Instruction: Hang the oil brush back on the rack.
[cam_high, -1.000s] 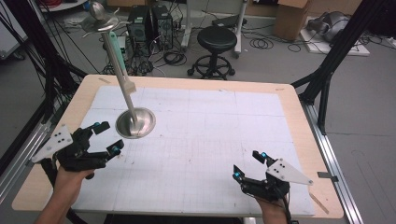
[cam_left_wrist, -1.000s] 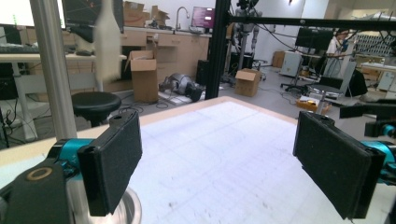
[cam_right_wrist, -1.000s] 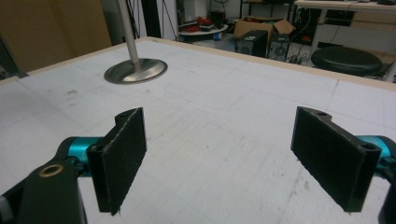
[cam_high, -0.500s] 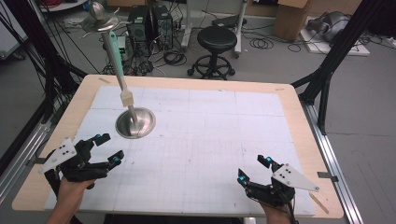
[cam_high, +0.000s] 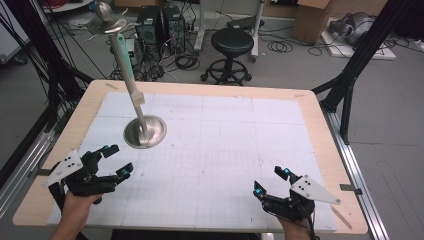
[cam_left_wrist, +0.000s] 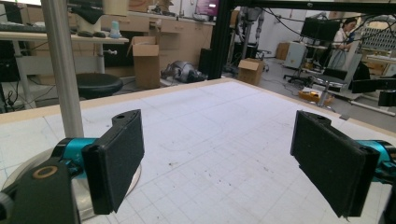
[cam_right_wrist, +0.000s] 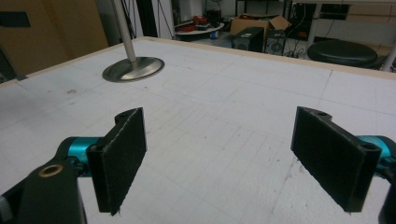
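Note:
A metal stand with a round base (cam_high: 145, 132) and a tall pole rises from the left half of the white gridded table (cam_high: 225, 145). My left gripper (cam_high: 116, 161) is open near the front left edge, a little in front of that base, with nothing between its jaws. In the left gripper view the pole (cam_left_wrist: 63, 70) stands just behind the left jaw. My right gripper (cam_high: 271, 181) is open near the front right edge, also holding nothing. In the right gripper view the stand base (cam_right_wrist: 133, 69) lies far off at upper left.
The table has a wooden border (cam_high: 325, 130) and black frame legs (cam_high: 350, 75) at its right. A black stool (cam_high: 232, 42), computer towers (cam_high: 159, 25) and cables sit on the floor beyond the far edge. A small wooden stick (cam_high: 341, 217) lies at the front right corner.
Both grippers have drawn back a little toward the front edge of the table and stayed open. The stand has not moved.

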